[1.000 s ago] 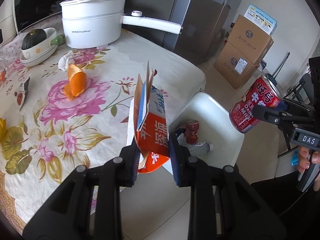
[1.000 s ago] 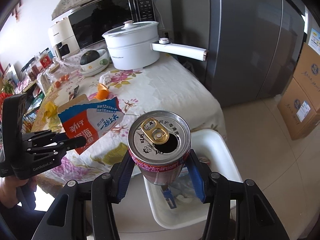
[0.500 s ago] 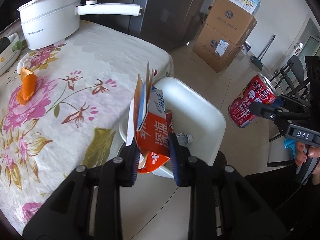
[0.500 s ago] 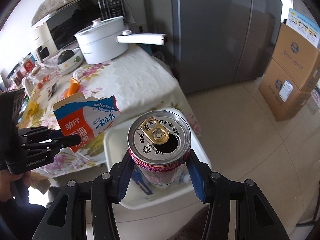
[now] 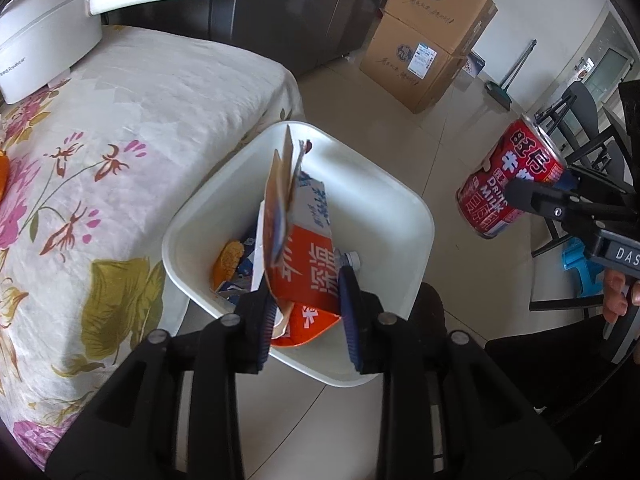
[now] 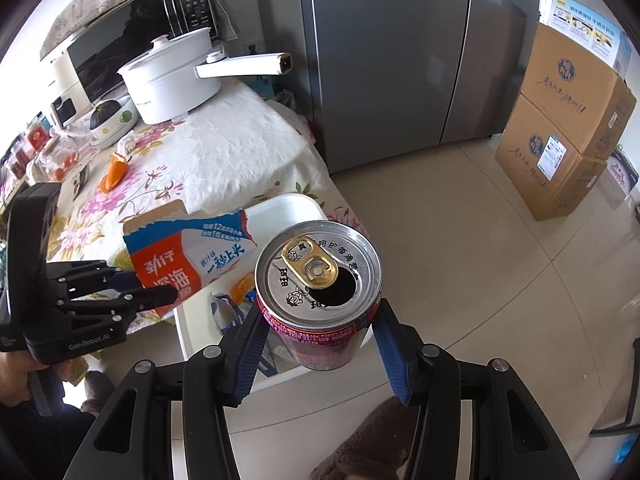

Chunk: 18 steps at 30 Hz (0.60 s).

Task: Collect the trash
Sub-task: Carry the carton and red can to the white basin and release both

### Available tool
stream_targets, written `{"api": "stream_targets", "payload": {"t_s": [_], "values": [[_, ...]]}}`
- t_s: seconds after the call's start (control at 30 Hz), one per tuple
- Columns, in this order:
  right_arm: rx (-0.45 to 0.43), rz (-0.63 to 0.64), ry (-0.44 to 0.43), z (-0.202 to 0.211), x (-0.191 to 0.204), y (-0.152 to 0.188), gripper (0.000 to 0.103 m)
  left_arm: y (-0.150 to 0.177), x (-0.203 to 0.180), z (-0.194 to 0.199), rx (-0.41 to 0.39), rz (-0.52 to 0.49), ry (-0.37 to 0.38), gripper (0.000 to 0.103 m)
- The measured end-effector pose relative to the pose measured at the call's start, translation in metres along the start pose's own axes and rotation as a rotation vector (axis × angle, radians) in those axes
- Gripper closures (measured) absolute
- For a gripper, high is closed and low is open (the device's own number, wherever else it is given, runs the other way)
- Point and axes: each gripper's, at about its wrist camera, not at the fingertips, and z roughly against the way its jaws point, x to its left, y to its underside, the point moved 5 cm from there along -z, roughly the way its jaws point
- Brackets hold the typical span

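Note:
My left gripper [image 5: 308, 316] is shut on a torn orange, white and blue carton [image 5: 302, 248] and holds it over the white bin [image 5: 404, 208] on the floor beside the table. The carton also shows in the right wrist view [image 6: 188, 256], with the left gripper [image 6: 160, 290] below it. My right gripper [image 6: 316, 344] is shut on an opened red drink can [image 6: 318, 280], held upright in the air to the right of the bin [image 6: 296, 204]. The can shows in the left wrist view [image 5: 512, 184]. The bin holds an orange wrapper [image 5: 228, 260] and a clear bottle [image 5: 350, 258].
A table with a flowered cloth [image 5: 120, 128] stands left of the bin, with a white pot [image 6: 172, 76], a bowl [image 6: 108, 120] and orange peel [image 6: 114, 170] on it. A grey fridge [image 6: 400, 48] and stacked cardboard boxes [image 6: 568, 120] stand behind.
My left gripper has carried the carton from over the table edge to above the bin. The right gripper has moved with the can, still beside the bin.

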Motion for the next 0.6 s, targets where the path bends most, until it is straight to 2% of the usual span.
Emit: {"api": "stream_targets", "payload": {"t_s": [0.07, 0.1, 0.13, 0.2, 0.3, 0.6], "values": [[0.003, -0.001, 0.001, -0.001, 0.0, -0.001, 0.049, 0.002, 0.003, -0.005, 0.027, 0.004, -0.025, 0.053], [0.006, -0.001, 0.001, -0.002, 0.0, -0.001, 0.049, 0.002, 0.006, -0.006, 0.03, 0.015, -0.053, 0.037], [0.008, -0.001, 0.002, -0.003, 0.0, -0.001, 0.049, 0.003, 0.009, -0.006, 0.028, 0.025, -0.083, 0.027], [0.012, -0.001, 0.003, -0.004, 0.001, -0.002, 0.049, 0.004, 0.016, -0.004, 0.03, 0.039, -0.117, 0.026], [0.015, 0.003, 0.003, -0.006, 0.002, -0.002, 0.049, 0.007, 0.026, 0.002, 0.037, 0.051, -0.165, 0.015], [0.024, 0.02, 0.002, -0.01, 0.012, -0.005, 0.049, 0.016, 0.045, 0.021, 0.028, 0.067, -0.197, 0.005]]}}
